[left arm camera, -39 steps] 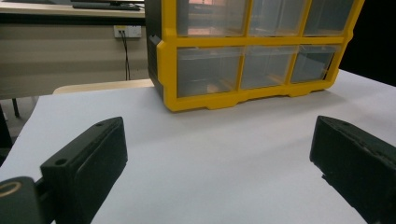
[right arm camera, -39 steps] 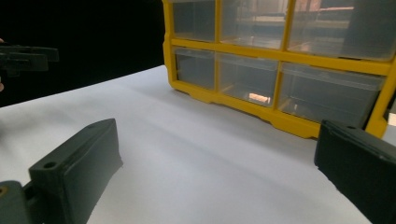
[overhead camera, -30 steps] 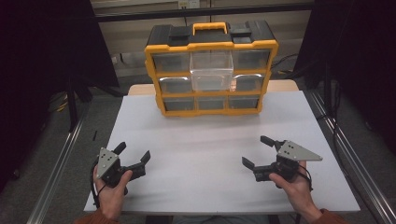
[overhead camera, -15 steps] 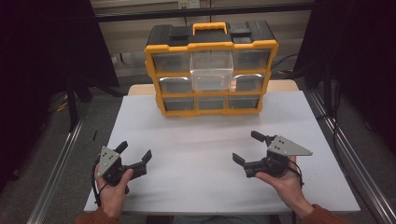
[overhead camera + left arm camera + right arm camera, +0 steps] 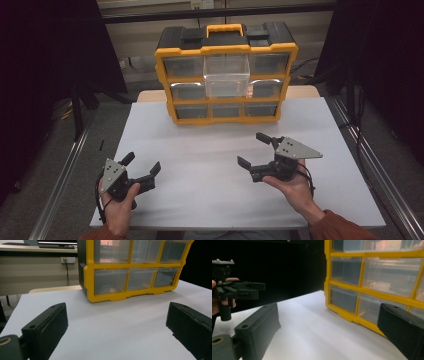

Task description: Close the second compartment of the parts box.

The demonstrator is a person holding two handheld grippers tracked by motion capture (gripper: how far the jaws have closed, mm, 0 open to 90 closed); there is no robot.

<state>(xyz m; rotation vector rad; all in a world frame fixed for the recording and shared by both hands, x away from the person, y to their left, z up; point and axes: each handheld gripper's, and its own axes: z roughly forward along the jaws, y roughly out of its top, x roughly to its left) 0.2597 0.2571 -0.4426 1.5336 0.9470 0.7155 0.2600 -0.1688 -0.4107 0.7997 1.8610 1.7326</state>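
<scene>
A yellow and black drawer organizer (image 5: 226,70) stands upright at the back of the white table (image 5: 210,150). Its clear top-middle drawer (image 5: 226,75) is pulled out toward me. My left gripper (image 5: 142,163) is held low at the near left, open and empty, and faces the organizer (image 5: 130,270) with jaws wide (image 5: 117,322). My right gripper (image 5: 251,149) hovers at the near right, open and empty, angled left toward the table's middle. Between its spread jaws (image 5: 329,322) I see the organizer's lower drawers (image 5: 374,290) and, far left, the left gripper (image 5: 237,290).
Metal frame rails (image 5: 60,180) run along both sides of the table. Dark curtains (image 5: 50,50) hang left and right. A wall socket with a cable (image 5: 66,260) sits behind the table. The white surface between the grippers and the organizer is bare.
My right gripper has moved left and a little forward, turning toward the table's middle. The left gripper and the organizer have stayed put.
</scene>
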